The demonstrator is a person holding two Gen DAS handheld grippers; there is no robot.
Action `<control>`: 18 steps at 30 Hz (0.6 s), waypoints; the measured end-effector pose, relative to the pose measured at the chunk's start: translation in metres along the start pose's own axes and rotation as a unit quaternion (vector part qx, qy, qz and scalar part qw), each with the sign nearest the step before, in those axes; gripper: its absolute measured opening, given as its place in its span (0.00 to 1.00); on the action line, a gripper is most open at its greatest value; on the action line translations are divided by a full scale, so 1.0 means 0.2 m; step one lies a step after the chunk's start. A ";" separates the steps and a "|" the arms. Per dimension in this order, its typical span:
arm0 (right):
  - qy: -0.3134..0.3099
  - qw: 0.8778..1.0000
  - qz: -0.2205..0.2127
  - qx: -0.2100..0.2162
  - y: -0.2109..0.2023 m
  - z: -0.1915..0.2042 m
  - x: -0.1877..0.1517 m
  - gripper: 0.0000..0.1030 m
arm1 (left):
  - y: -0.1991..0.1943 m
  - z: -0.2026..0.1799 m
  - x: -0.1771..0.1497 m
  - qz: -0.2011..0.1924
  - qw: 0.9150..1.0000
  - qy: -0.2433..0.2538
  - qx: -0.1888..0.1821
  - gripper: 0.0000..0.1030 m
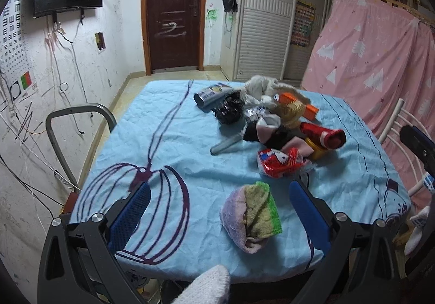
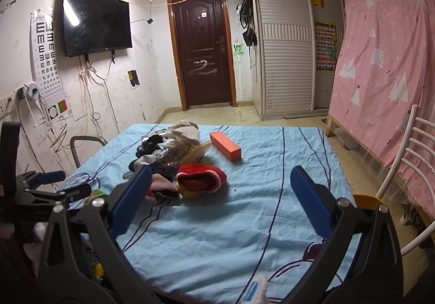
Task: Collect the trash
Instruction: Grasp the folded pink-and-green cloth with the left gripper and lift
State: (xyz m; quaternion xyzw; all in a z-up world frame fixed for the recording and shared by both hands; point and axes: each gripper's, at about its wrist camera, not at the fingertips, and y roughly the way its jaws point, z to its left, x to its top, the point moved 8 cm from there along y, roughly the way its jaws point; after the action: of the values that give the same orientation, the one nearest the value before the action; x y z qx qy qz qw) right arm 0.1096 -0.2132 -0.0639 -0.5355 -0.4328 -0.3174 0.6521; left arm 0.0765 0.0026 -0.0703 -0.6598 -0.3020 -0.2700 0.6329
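Note:
A heap of socks, wrappers and boxes lies on the blue-clothed table (image 1: 168,140). In the left wrist view a rolled pink, yellow and green sock (image 1: 251,217) lies between the fingers of my open left gripper (image 1: 220,192), untouched. Beyond it sit a red snack wrapper (image 1: 280,162), a red sock (image 1: 323,135), a silver-blue packet (image 1: 212,95) and a grey tube (image 1: 225,144). My right gripper (image 2: 221,177) hangs open above the cloth, nothing between its fingers. Ahead of it are the red sock (image 2: 201,178) and an orange box (image 2: 225,149). The left gripper (image 2: 51,184) shows at the left edge.
A grey metal chair (image 1: 78,124) stands at the table's left side, a white metal chair (image 2: 407,168) at its right. A pink patterned curtain (image 2: 380,72) hangs on the right. A dark door (image 2: 201,51), a wall TV (image 2: 96,22) and loose cables lie beyond.

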 end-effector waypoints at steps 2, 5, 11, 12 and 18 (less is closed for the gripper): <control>-0.005 1.000 0.009 0.007 0.03 0.03 -0.02 0.96 | 0.03 -0.02 -0.03 0.012 1.000 0.007 -0.009 0.90; -0.013 0.999 0.024 0.019 0.08 0.07 -0.05 0.96 | 0.07 -0.04 -0.07 0.030 0.999 0.015 -0.021 0.90; -0.027 0.998 0.052 0.030 0.20 0.12 -0.08 0.96 | 0.16 -0.08 -0.11 0.053 0.998 0.019 -0.038 0.90; -0.028 0.998 0.055 0.028 0.22 0.12 -0.08 0.96 | 0.17 -0.08 -0.11 0.054 0.998 0.019 -0.038 0.88; -0.023 0.995 0.092 0.022 0.38 0.08 -0.07 0.96 | 0.24 -0.05 -0.12 0.071 0.996 0.007 -0.047 0.53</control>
State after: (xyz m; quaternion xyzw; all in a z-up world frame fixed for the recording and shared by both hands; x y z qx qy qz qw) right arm 0.1671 -0.1815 -0.1076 -0.5659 -0.4030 -0.2339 0.6802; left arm 0.0967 -0.0102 -0.1194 -0.7064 -0.2367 -0.2429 0.6213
